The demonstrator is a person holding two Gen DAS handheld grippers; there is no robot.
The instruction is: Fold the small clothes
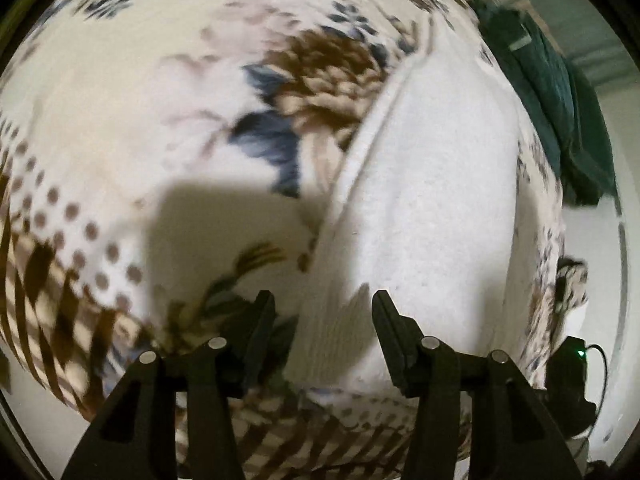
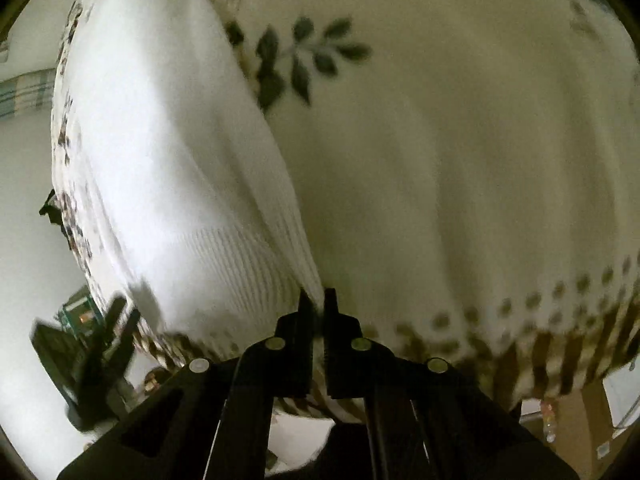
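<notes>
A white knit garment [image 1: 432,184] with a ribbed hem lies flat on a floral blanket [image 1: 140,92]. My left gripper [image 1: 323,304] is open, its jaws wide apart over the ribbed hem [image 1: 332,344] near the garment's left corner, holding nothing. In the right wrist view the same garment [image 2: 160,152] stretches away to the upper left. My right gripper [image 2: 318,300] is shut on the garment's ribbed hem corner [image 2: 308,276], with cloth pinched between the fingers. The left gripper [image 2: 116,316] also shows at the lower left of the right wrist view.
A dark green cloth pile [image 1: 552,92] lies at the far right of the blanket. A black device with a green light [image 1: 572,364] sits at the blanket's right edge. Cardboard [image 2: 576,416] shows below the blanket's edge. A checked cloth [image 2: 24,92] lies far left.
</notes>
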